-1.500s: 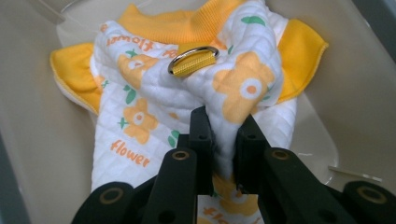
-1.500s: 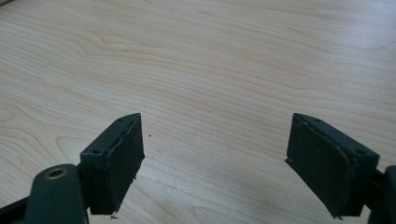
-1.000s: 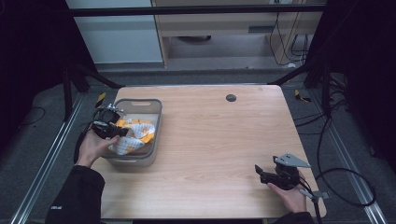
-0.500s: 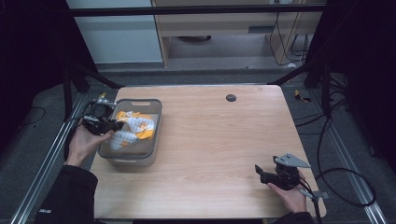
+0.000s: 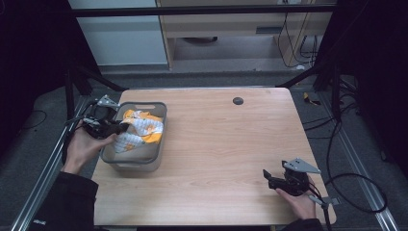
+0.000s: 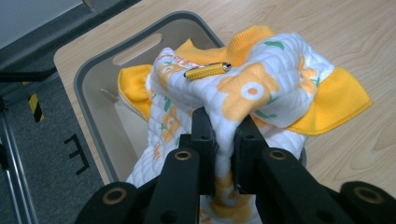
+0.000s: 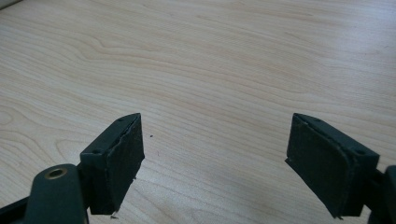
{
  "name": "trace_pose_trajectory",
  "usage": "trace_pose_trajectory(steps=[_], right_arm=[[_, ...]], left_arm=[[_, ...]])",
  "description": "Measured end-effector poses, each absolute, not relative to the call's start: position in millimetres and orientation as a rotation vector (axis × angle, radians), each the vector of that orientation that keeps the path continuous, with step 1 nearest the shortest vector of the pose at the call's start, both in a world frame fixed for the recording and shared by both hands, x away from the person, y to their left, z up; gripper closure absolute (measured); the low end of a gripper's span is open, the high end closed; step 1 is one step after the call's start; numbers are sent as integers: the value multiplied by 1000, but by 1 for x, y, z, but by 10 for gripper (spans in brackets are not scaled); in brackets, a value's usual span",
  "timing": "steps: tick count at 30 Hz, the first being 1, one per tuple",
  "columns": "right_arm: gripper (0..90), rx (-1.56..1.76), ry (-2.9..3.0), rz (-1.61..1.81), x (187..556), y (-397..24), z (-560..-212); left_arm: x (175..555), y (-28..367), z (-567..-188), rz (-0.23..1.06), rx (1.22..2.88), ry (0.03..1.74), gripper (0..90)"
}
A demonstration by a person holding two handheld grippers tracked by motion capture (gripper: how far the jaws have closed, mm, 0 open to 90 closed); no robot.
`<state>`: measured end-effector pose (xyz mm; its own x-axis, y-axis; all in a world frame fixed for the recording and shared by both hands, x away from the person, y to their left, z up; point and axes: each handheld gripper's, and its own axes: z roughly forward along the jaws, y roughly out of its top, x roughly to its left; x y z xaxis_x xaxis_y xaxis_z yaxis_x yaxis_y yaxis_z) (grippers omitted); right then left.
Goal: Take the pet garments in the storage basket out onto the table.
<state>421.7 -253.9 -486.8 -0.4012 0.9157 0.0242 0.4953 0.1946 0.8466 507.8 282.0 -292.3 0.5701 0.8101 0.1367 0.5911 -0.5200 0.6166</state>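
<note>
Left gripper (image 6: 225, 140) clamped on a white, orange-flowered cloth (image 6: 243, 88), lifted partly above the grey bin (image 5: 159, 113) near the table's (image 5: 221, 159) left edge. Yellow cloth (image 6: 336, 102) beneath, draped over the bin's rim. Small gold cylinder (image 6: 207, 71) resting on the flowered cloth. Right gripper (image 7: 215, 163) well apart from the bin, jaws spread wide over bare wood.
</note>
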Motion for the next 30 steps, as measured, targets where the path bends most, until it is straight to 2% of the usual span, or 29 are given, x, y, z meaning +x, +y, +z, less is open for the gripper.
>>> trace_pose_trajectory(steps=[9, 30], right_arm=[[186, 1314, 1980, 1116, 422, -254, -487], [184, 1315, 1973, 1121, 421, -254, -486]], left_arm=[[499, 267, -285, 545, 2308, 1036, 818], [490, 200, -290, 487, 2378, 840, 819]])
